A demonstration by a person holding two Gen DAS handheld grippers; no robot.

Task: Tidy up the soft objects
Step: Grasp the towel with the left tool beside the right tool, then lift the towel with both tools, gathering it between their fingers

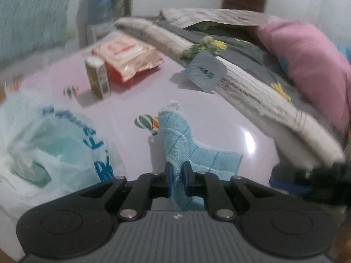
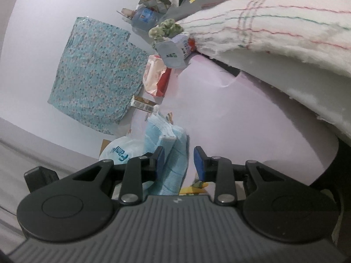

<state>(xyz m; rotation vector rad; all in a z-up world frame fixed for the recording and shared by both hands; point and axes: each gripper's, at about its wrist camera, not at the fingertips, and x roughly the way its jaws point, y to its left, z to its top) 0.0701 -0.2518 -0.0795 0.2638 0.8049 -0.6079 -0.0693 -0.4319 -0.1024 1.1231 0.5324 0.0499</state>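
A light blue quilted cloth (image 1: 182,144) lies partly lifted on the pale pink sheet (image 1: 210,109). My left gripper (image 1: 178,178) is shut on the blue cloth, which runs up between its blue pads. In the right wrist view the same cloth (image 2: 169,153) hangs between the fingers of my right gripper (image 2: 178,163), nearer the left pad (image 2: 159,160). The right jaws stand apart and do not pinch it. This view is rolled sideways.
A white plastic bag (image 1: 50,149) lies at the left. A small box (image 1: 98,77), a red-and-white packet (image 1: 129,59) and a grey pouch (image 1: 205,71) sit farther back. A white striped blanket (image 1: 252,87), grey bedding and a pink pillow (image 1: 311,65) fill the right.
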